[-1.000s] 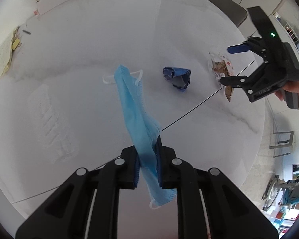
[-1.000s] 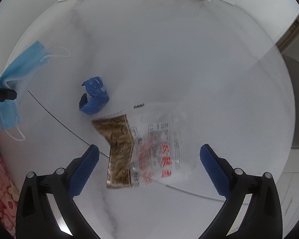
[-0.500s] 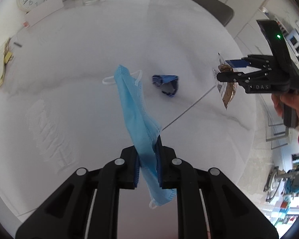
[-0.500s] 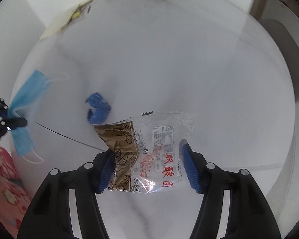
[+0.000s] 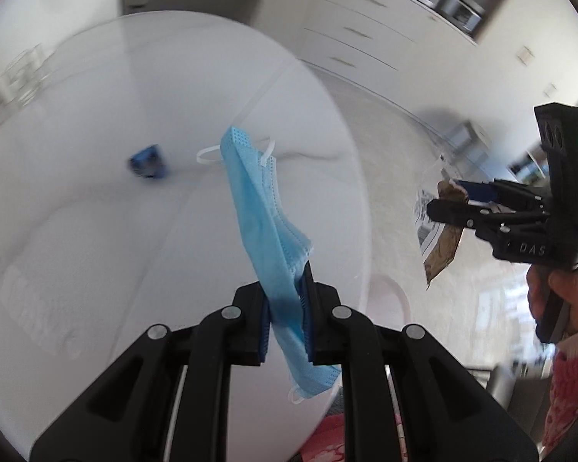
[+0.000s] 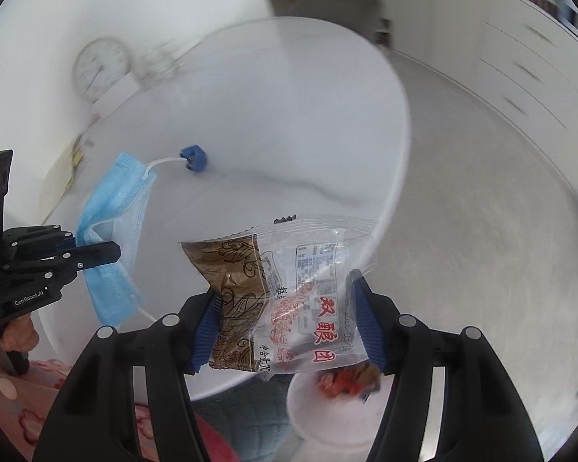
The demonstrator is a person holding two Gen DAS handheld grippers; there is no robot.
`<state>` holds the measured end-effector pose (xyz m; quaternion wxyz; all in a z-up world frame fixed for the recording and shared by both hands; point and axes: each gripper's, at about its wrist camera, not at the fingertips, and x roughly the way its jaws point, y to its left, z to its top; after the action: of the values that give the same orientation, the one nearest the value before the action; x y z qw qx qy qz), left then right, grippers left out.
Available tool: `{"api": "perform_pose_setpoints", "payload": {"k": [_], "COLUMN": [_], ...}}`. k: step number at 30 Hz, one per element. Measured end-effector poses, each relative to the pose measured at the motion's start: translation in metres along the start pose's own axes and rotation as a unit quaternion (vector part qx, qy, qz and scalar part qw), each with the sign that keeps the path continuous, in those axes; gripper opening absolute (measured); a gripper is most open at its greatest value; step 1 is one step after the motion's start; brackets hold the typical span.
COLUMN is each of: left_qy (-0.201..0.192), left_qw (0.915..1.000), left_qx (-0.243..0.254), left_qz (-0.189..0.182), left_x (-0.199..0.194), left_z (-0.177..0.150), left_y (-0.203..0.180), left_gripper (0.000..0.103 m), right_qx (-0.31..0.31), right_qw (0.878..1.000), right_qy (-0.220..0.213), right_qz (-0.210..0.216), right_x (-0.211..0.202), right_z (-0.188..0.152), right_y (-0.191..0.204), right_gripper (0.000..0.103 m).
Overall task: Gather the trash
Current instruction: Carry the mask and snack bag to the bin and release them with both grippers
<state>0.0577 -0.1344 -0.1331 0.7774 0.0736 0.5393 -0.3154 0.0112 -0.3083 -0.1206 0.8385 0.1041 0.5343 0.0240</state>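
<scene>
Both tongs loaded above the desk edge

The left tongs (image 5: pixel 286 310) clench a blue face mask (image 5: pixel 264 223) – it hangs off the round white desk (image 5: pixel 96 231). The right tongs (image 6: pixel 289 325) grip a clear snack wrapper (image 6: pixel 285 288), held over a white bin (image 6: pixel 327 412) with red scraps inside. A crumpled blue scrap (image 6: pixel 194 158) lies on the desk

The right gripper (image 6: pixel 285 319) has closed on the snack wrapper (image 6: pixel 289 288) and lifted it off the table (image 6: pixel 289 115). The wrapper now hangs past the table edge, above a white bin (image 6: pixel 327 415).
</scene>
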Motion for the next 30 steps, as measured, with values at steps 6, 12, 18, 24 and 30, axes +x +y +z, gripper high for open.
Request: {"api": "perform_pose_setpoints", "payload": {"k": [6,12,18,24,30], "left_qy": [0.032,0.074,0.143,0.185,0.169], "left_qw": [0.9931,0.9800,0.9673,0.9630,0.9712], "left_qx": [0.098,0.164,0.186,0.181,0.162], "left_qz": [-0.057,-0.086,-0.097,-0.076,-0.046], "left_x": [0.008,0.035,0.105,0.162,0.162], "left_z": [-0.026,-0.044,-0.066,-0.089,-0.091], "left_y": [-0.067,-0.124,-0.175,-0.207,-0.214], "left_gripper": [0.013,0.013,0.013,0.020,0.052], "right_qx": [0.102,0.159,0.164,0.134,0.111], "right_qw": [0.994,0.985,0.984,0.989,0.993], "right_qy": [-0.016,-0.026,-0.022,-0.005,0.004], "right_qz": [-0.040,-0.055,-0.063,-0.067,-0.048], "right_x": [-0.030,-0.051,-0.055,-0.050,-0.049], "right_z": [-0.071,-0.120,-0.146,-0.162,-0.169], "right_y": [-0.036,-0.064,-0.082,-0.104,-0.124], "right_gripper": [0.064,0.065,0.065,0.065,0.066]}}
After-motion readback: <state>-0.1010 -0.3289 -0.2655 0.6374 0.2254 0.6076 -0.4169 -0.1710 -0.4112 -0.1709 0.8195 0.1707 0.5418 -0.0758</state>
